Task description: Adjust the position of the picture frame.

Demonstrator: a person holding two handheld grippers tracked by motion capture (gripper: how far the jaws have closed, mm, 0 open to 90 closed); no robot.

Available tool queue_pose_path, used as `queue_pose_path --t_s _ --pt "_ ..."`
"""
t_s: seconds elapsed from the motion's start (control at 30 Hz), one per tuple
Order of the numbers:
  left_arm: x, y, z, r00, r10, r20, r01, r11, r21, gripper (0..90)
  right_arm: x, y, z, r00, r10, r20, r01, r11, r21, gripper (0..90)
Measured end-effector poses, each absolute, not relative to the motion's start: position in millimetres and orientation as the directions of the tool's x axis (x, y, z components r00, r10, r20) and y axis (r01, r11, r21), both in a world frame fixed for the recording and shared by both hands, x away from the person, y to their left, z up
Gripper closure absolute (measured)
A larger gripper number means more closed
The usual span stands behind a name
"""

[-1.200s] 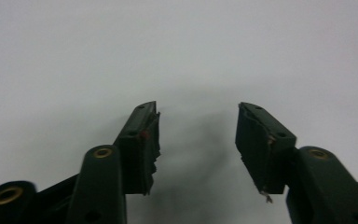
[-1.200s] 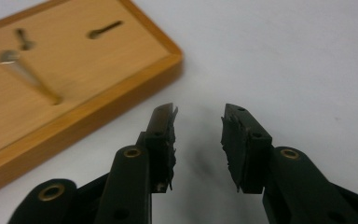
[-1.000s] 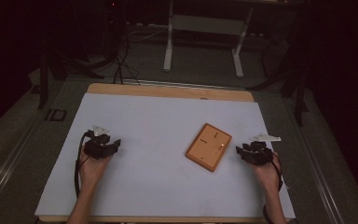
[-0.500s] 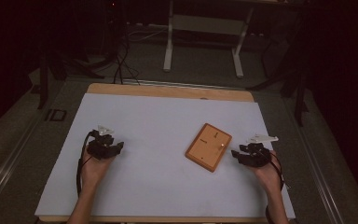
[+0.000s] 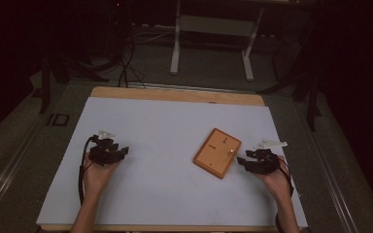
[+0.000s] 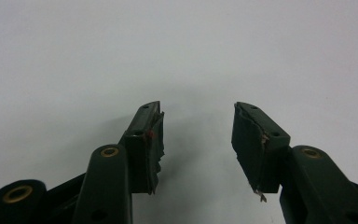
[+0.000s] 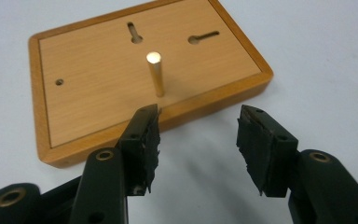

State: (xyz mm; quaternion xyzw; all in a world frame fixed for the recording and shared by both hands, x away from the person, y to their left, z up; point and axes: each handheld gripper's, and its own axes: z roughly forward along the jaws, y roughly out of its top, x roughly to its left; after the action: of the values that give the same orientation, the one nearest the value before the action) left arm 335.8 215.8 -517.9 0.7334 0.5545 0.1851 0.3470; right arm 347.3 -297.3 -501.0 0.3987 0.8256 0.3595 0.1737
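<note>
A flat orange wooden board (image 5: 217, 152) lies right of the mat's middle, with a short brass peg (image 5: 230, 151) standing upright on it. In the right gripper view the board (image 7: 98, 88) has two keyhole slots, and the peg (image 7: 156, 74) rises near its front rim. My right gripper (image 5: 241, 160) sits just right of the board, level with the mat. Its jaws (image 7: 198, 126) have just been opening and nothing is between them. My left gripper (image 5: 125, 151) rests at the mat's left, open over bare white surface (image 6: 198, 126).
A white mat (image 5: 165, 194) covers the wooden table, whose bare edge (image 5: 175, 93) shows at the far side. Behind the table, a white stand (image 5: 211, 29) and dark cables (image 5: 124, 63) sit on the floor. Bare mat lies between the two hands.
The right gripper has edged slightly left towards the board. The board and the left gripper stay where they were.
</note>
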Motion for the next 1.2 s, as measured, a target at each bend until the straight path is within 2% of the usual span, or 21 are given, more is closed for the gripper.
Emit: queue_pose_path --t_s 0.27,0.53,0.87,1.2 --pt "335.5 211.4 -517.2 0.328 0.939 -0.101 0.683 -0.162 0.712 52.2 350.0 -284.4 -503.8 -0.637 0.771 0.021 0.525 0.413 0.745 49.4" --pt "335.4 211.6 -517.1 0.329 0.939 -0.098 0.684 -0.165 0.711 51.8 355.7 -270.7 -510.6 -0.636 0.771 0.018 0.517 0.41 0.752 55.0" --pt "336.1 211.0 -518.4 0.329 0.94 -0.091 0.688 -0.172 0.704 51.4 366.1 -266.8 -522.0 -0.606 0.792 0.071 0.53 0.335 0.779 66.8" --pt "336.3 209.8 -519.6 0.331 0.94 -0.085 0.693 -0.181 0.698 51.2 364.5 -259.0 -525.9 -0.602 0.797 0.047 0.505 0.333 0.796 80.1"
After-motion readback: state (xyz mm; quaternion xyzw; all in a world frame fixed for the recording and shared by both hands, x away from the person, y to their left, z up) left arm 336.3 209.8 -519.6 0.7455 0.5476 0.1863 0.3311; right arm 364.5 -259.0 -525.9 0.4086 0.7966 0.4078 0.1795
